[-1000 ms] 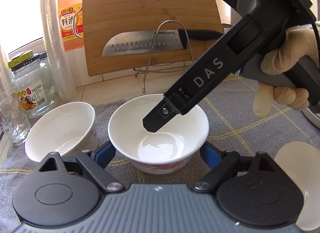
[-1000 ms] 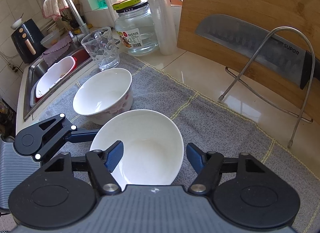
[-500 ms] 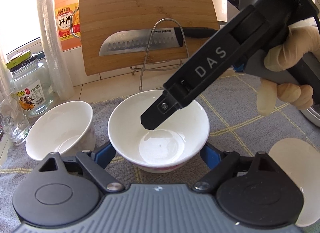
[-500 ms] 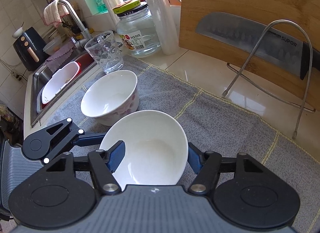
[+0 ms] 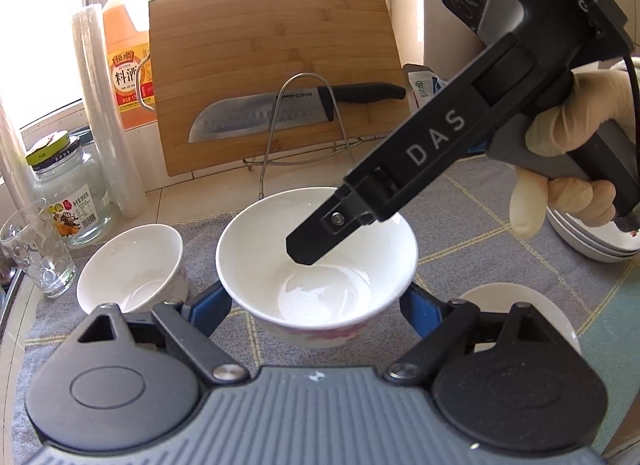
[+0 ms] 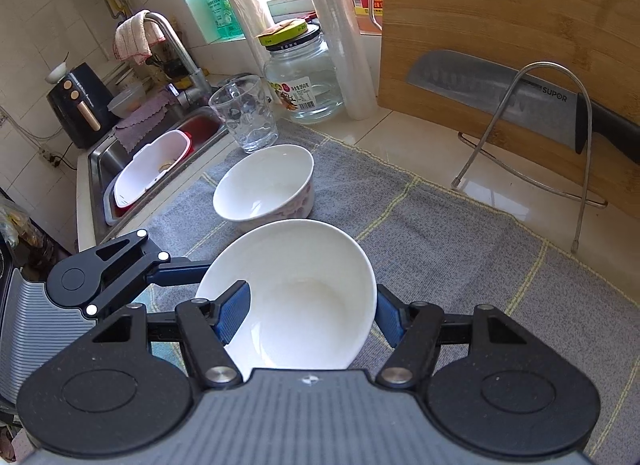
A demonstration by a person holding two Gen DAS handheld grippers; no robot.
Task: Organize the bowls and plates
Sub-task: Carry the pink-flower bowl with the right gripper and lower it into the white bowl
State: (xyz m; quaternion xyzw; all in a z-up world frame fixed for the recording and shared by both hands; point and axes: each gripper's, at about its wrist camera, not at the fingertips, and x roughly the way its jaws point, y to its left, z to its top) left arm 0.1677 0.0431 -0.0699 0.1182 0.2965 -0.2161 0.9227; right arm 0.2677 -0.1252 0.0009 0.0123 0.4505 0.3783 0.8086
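While the left gripper [image 5: 316,307] clasps the white ceramic bowl with a pink floral base [image 5: 280,253] from outside, above the grey checked cloth [image 5: 472,233], the right gripper [image 6: 308,315] pinches its rim, one blue pad [image 6: 234,313] inside, the outer contact hidden.
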